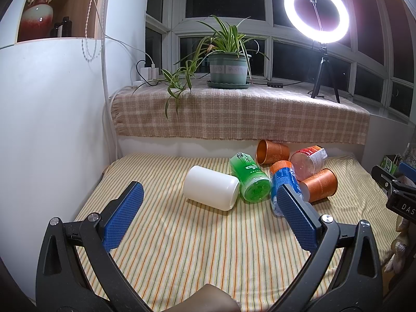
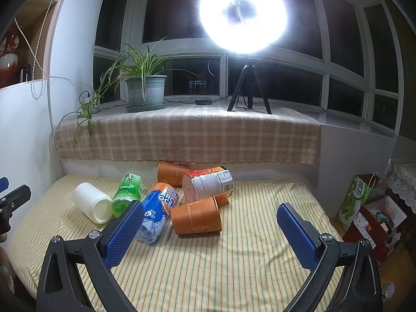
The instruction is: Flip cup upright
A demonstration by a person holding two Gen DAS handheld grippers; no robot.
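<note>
Left claw [image 1: 209, 202] nearest, low over the striped cloth [image 1: 197, 247] on the table; blue pads spread wide, nothing between them. It hovers short of the pile, aimed at the white jar. Right claw [image 2: 210, 221] likewise spread and empty, held above the cloth, its left pad overlapping the blue bottle in view.

Pile, left to right, all on their sides:
- White jar [image 1: 211, 191], mouth toward the right wrist camera; inside looks bare.
- Green tea bottle [image 1: 251, 178], touching the jar, base toward the left claw.
- Blue bottle [image 1: 282, 182] with orange top end, lying against the green one.
- Rear orange cup [image 1: 271, 152], tipped over against the wall under the sill, open mouth facing left; nothing seen inside.
- Red-labelled clear tub [image 1: 309, 162], resting on the others; contents cannot be told.
- Near orange cup [image 1: 321, 185], tipped over, touching the blue bottle, just below the tub.

Bottles crowd the near cup's left side; its right side is open.

Behind: plaid cloth [image 1: 239, 114] on the sill, potted plant [image 1: 227, 70], ring light [image 1: 316, 13] on a tripod. Right of the table, a green carton [image 2: 355, 200].
</note>
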